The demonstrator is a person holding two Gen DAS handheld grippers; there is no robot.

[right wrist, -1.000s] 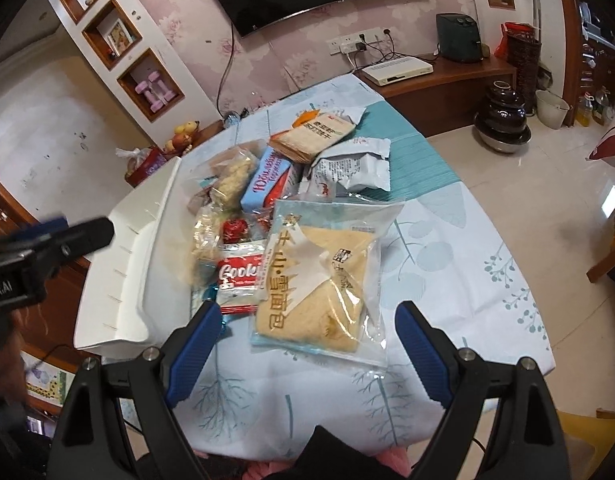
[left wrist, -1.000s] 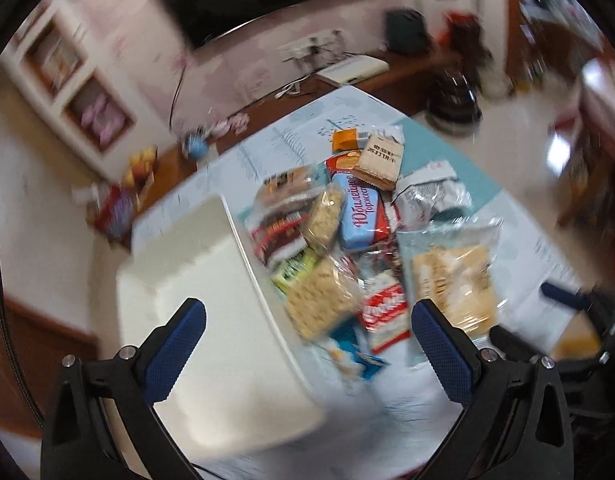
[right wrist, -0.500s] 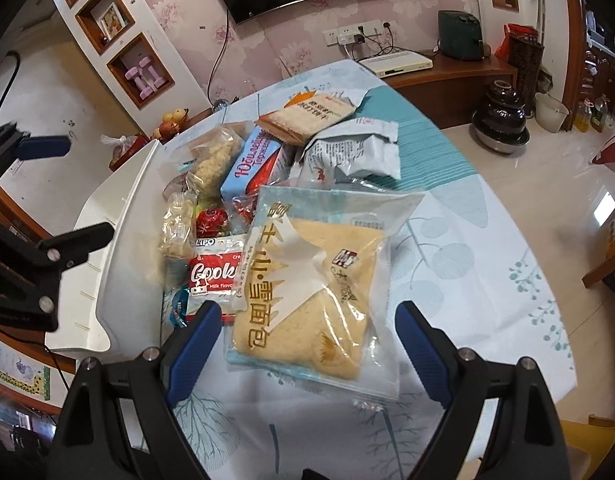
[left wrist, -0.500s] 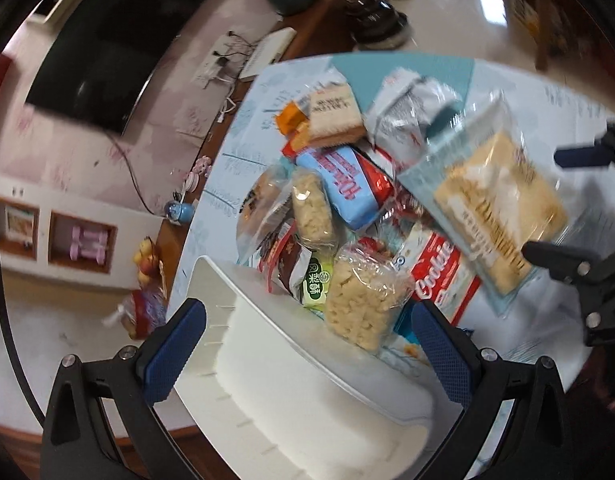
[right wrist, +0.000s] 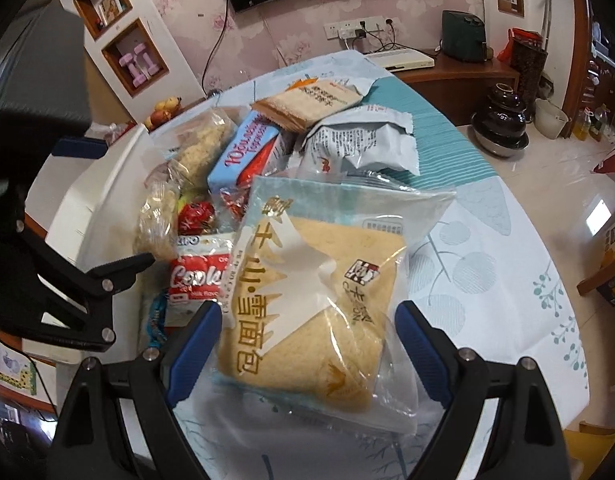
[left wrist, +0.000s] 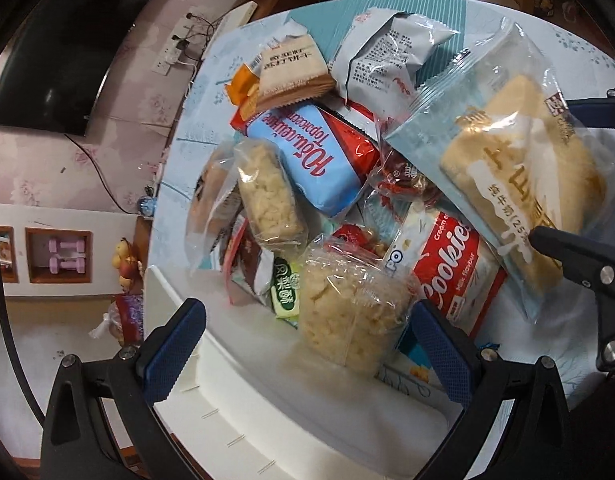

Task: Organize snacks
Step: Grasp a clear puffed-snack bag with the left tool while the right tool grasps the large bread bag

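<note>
Right tool (right wrist: 307, 354) spread wide, straddling the near end of the big bread packet (right wrist: 315, 300), pads apart from the wrapper, nothing gripped. Packet lay flat on the bench (right wrist: 507, 280), on its leaf-patterned cloth, at the near edge of the snack pile. Just left of it, partly tucked under, sat the red Cookies pack (right wrist: 195, 280).

Left tool (left wrist: 307, 350) likewise released, fingers wide on either side of a clear bag of puffed rice crackers (left wrist: 347, 312), not seen pressing it. Bag leaned at the rim of the white storage tray (left wrist: 307, 420), which stood beside the pile on the bench's left side. Just past the bag, a small green sweet (left wrist: 285, 290), then a second rice cracker bar (left wrist: 267, 196) and the blue wafer pack (left wrist: 319, 160) in the heap's middle. Farther back, a tan biscuit pack (left wrist: 291, 68) over an orange packet (left wrist: 241, 88), and a grey crumpled pouch (left wrist: 387, 56) on the teal part of the cloth.
</note>
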